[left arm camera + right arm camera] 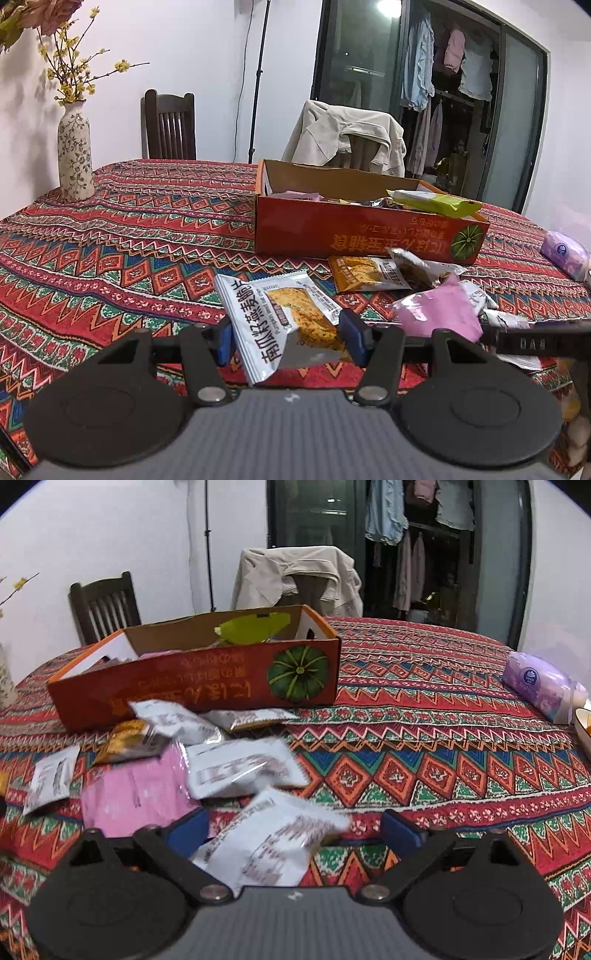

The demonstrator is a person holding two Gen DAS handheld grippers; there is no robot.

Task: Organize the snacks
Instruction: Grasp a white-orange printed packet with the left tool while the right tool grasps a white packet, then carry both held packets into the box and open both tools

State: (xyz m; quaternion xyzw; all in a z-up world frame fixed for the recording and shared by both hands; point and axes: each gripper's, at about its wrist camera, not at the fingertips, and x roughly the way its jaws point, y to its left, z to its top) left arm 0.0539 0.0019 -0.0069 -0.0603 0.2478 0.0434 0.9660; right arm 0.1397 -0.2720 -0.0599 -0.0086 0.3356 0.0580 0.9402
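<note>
Left wrist view: the left gripper [286,338] pinches a white oat-crisp packet [275,325] between its blue pads [352,338], the packet raised above the counter [129,236], which is covered by a red patterned cloth. Beyond it stands an open orange box [365,236] printed with a green pumpkin; a yellow-green packet [436,201] rests across the box's right end, overhanging the rim, with other wrappers partly visible inside. Just in front of the box lie an orange packet [354,273], a silver-and-white packet [417,271] and a pink packet [439,312], overlapping one another. A patterned vase [75,155] holding yellow-flowered twigs stands at the far left of the counter, and a purple tissue pack [565,253] lies at the right edge. Right wrist view: the right gripper [295,836] has its jaws spread wide, with a white packet [273,845], blurred, lying between them and touching neither pad clearly. Ahead, loose packets are heaped near the box [192,683]: a second white packet [240,766], the pink packet [136,797] and the orange packet [125,740]. The tissue pack [539,685] lies well apart to the right. A chair draped with a beige jacket [295,579] stands behind the counter.
</note>
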